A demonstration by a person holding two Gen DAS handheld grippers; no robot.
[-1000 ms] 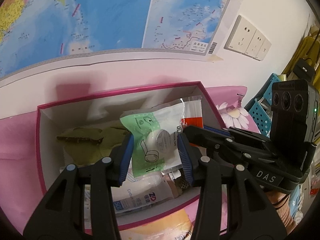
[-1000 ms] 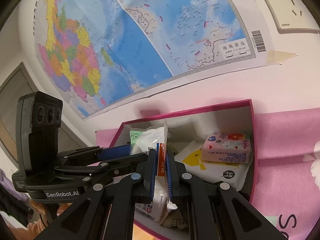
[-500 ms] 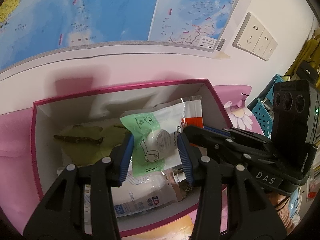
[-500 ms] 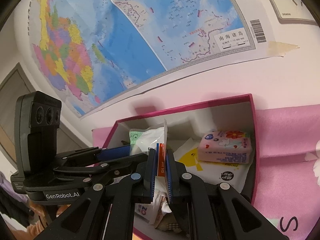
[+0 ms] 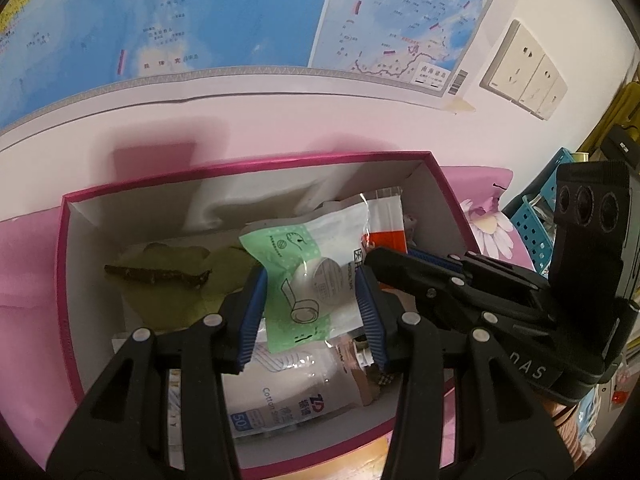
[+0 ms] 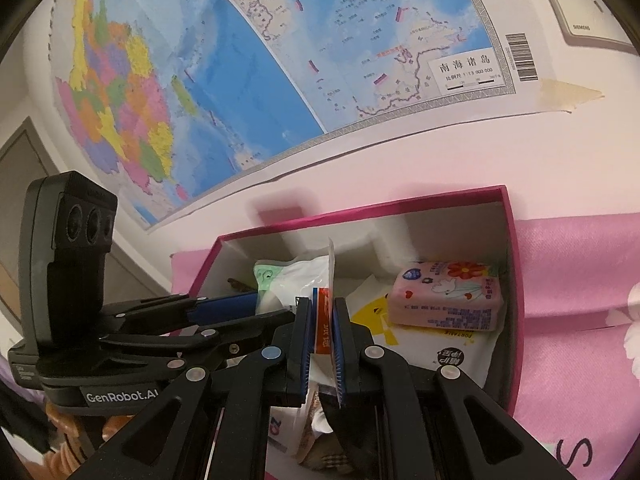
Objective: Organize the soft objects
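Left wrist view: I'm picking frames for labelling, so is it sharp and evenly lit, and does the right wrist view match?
Left wrist view: sharp, warm pink cast, fisheye bends the map edge, box interior shadowed. Right wrist view: equally sharp, same cast, dark vignette at corners, no glare on the pouch.

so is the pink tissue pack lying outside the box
No, in the right wrist view the pink tissue pack sits inside the pink box, on a white and yellow packet by the right wall.
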